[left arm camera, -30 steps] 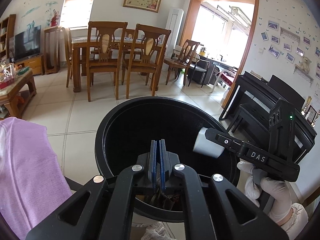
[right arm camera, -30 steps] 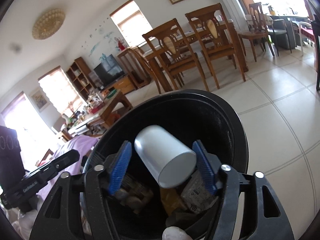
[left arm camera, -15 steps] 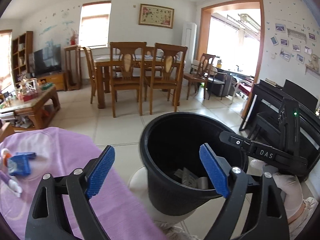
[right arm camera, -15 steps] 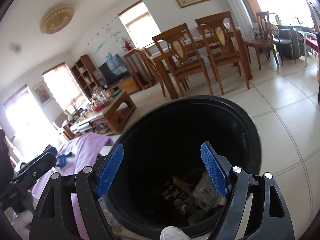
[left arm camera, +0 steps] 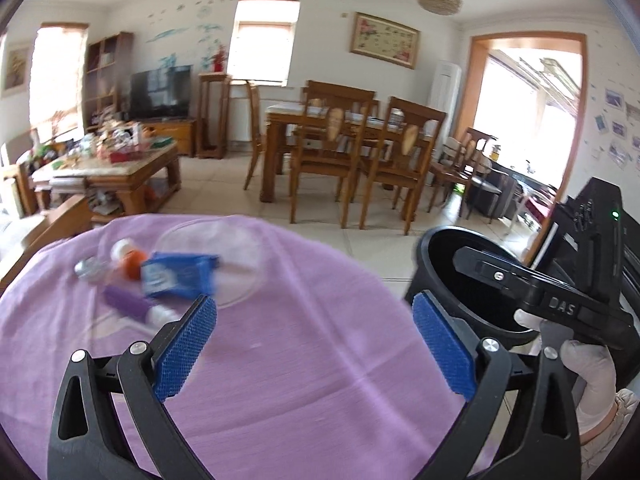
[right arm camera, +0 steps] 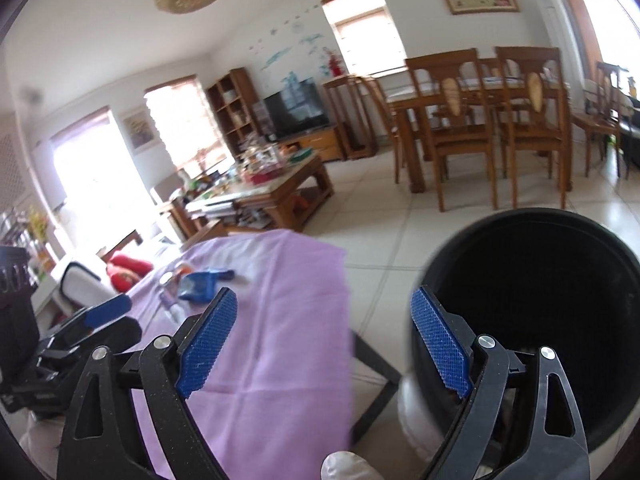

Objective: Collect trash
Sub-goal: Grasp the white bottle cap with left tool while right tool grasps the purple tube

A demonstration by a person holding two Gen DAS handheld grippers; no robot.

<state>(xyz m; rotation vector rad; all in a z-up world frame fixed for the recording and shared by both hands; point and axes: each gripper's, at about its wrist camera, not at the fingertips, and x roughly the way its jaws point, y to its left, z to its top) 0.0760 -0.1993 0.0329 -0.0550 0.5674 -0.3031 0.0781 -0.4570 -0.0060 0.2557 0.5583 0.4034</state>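
Note:
My left gripper [left arm camera: 314, 344] is open and empty above the purple tablecloth [left arm camera: 300, 360]. Ahead at its left lie a blue packet [left arm camera: 178, 276], a purple tube [left arm camera: 132, 305], an orange-and-white piece [left arm camera: 130, 258] and a clear round plate [left arm camera: 224, 256]. The black trash bin [left arm camera: 460, 276] stands off the table's right edge. My right gripper [right arm camera: 324, 336] is open and empty, between the cloth [right arm camera: 272, 320] and the bin [right arm camera: 532, 304]. The blue packet also shows in the right wrist view [right arm camera: 200, 284].
A wooden coffee table [left arm camera: 116, 172] with clutter stands at the back left. A dining table with chairs [left arm camera: 348, 148] stands behind. A dark piano is at the far right. The tiled floor [right arm camera: 400, 232] lies between them. The left gripper's body shows in the right wrist view [right arm camera: 72, 340].
The right gripper let the white cup fall into the bin and drew back. The left gripper opened and swung left from over the bin to over the purple cloth.

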